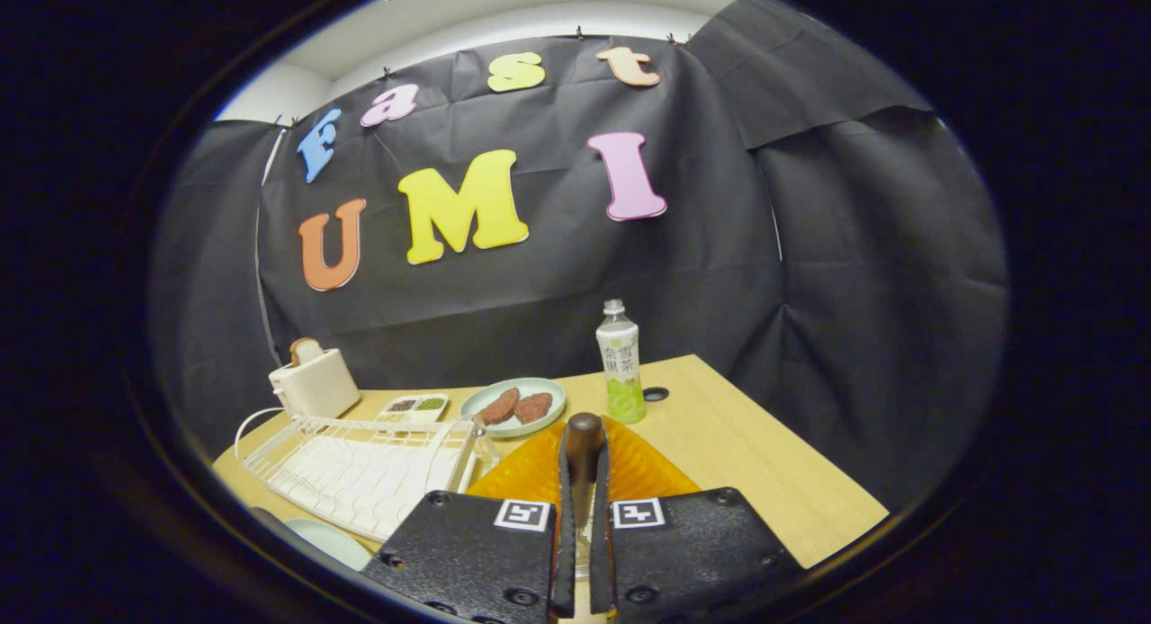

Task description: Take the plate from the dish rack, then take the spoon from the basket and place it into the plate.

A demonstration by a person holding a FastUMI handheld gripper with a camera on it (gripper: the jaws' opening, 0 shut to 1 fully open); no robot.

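Observation:
My gripper [583,480] is shut on the spoon [584,433]. Its brown rounded handle end sticks up from between the two fingers. Right behind and under the fingers lies the orange ribbed plate [652,474] on the wooden table [764,480], so the spoon hangs over the plate. The white wire dish rack [360,471] stands to the left of the plate, with no plate in the part I can see. The spoon's bowl end is hidden behind my fingers.
Beyond the orange plate are a pale green plate [514,406] with two brown patties, a green drink bottle [620,363], a small seasoning tray [414,408] and a white toaster [315,383]. A pale dish [328,539] lies near the rack's front corner.

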